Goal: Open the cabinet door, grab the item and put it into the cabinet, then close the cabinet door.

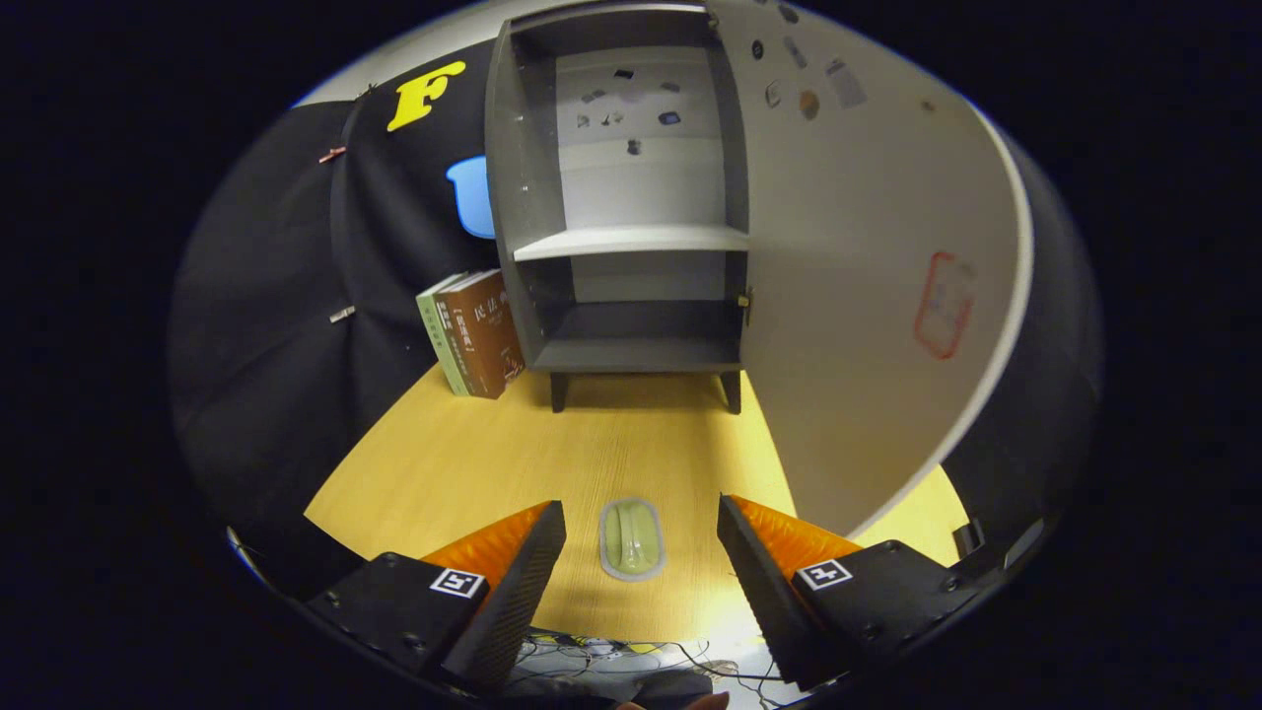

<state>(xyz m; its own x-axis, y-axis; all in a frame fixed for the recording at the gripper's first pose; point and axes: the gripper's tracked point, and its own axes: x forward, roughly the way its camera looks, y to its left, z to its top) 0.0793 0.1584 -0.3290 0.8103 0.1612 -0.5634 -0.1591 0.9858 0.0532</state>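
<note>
Already lined up, the pale green item lies flat on the wooden table at lower centre, between the wide-spread fingers of the gripper, which hold nothing. Higher up, the cabinet stands with its door swung open; grabbing, placing and closing remain.
</note>
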